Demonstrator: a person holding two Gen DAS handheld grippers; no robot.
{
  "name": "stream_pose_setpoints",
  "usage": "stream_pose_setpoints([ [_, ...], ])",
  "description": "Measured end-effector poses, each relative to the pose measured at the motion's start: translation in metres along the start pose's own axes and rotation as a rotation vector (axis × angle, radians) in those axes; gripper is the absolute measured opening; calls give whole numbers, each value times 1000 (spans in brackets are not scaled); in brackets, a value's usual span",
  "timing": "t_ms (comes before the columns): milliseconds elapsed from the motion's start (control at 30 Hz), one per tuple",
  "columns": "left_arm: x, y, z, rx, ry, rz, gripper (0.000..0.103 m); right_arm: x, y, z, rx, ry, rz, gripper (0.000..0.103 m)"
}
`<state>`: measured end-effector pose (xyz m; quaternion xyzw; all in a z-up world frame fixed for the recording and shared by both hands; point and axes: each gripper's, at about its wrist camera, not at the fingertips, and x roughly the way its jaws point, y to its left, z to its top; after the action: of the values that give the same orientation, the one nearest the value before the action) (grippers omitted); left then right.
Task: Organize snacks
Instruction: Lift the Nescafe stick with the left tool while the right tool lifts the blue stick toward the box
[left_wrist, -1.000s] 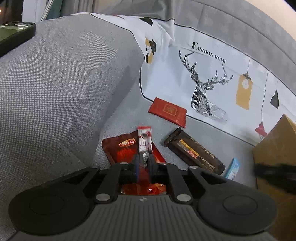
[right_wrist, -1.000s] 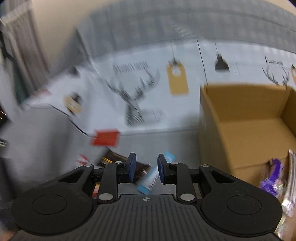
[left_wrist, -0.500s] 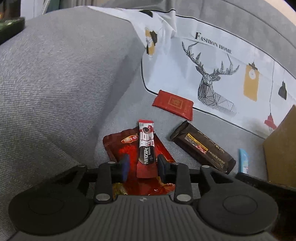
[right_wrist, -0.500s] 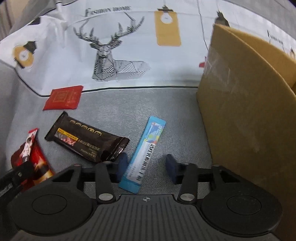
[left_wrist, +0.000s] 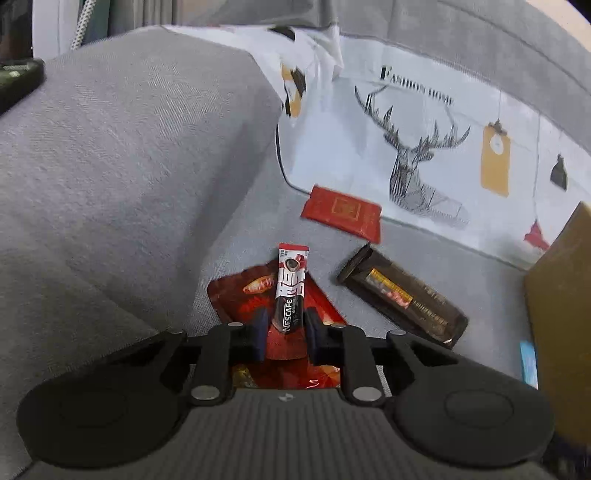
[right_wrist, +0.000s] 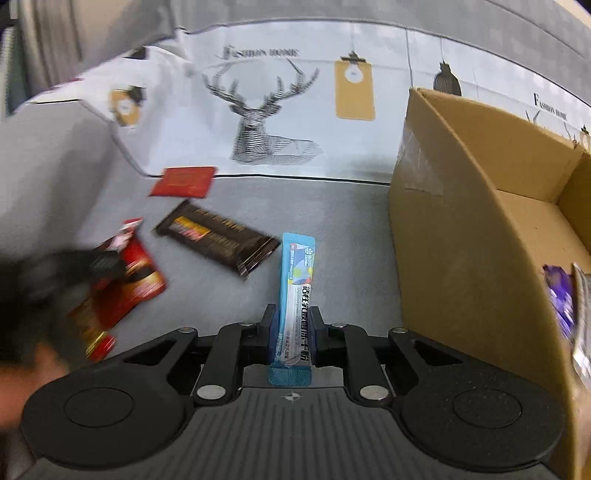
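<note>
My left gripper (left_wrist: 283, 325) is shut on a red and black Nescafe stick (left_wrist: 290, 290), which stands tilted up over a red snack pouch (left_wrist: 251, 295) on the grey sofa seat. My right gripper (right_wrist: 291, 325) is shut on a light blue sachet (right_wrist: 297, 280), whose far end points away over the seat. A dark brown bar (left_wrist: 402, 295) and a flat red packet (left_wrist: 343, 214) lie beyond; both also show in the right wrist view, the bar (right_wrist: 218, 238) and the packet (right_wrist: 184, 181). The open cardboard box (right_wrist: 461, 236) stands right of the blue sachet.
A deer-print cloth (right_wrist: 280, 110) covers the sofa back. The grey armrest (left_wrist: 110, 166) rises at the left. Purple wrappers (right_wrist: 561, 302) lie inside the box. The left gripper shows blurred at the left of the right wrist view (right_wrist: 55, 280).
The left jaws opened half a second ago and have closed again on the Nescafe stick. The right jaws closed on the blue sachet and lifted it, turning toward the box.
</note>
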<state>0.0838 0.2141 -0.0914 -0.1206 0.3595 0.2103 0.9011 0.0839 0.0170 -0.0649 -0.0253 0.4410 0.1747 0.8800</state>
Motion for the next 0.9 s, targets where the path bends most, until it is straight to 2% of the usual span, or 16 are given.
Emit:
stream_pose_setpoints([
  [133, -24, 1, 2, -7, -55, -65, 23, -36, -1, -16, 0, -41, 54, 18],
  [267, -56, -1, 1, -8, -126, -180, 23, -67, -5, -26, -15, -103, 87, 18],
  [400, -87, -2, -10, -2, -160, -276, 23, -94, -14, -32, -8, -170, 115, 18],
  [700, -148, -9, -55, 74, -203, -385, 23, -148, -54, -38, -38, -321, 159, 18],
  [800, -159, -12, -65, 106, -205, -425, 23, -166, -76, -32, -39, -382, 147, 18],
  [900, -166, -14, -71, 123, -209, -433, 23, -183, -107, -23, -13, -437, 118, 18],
])
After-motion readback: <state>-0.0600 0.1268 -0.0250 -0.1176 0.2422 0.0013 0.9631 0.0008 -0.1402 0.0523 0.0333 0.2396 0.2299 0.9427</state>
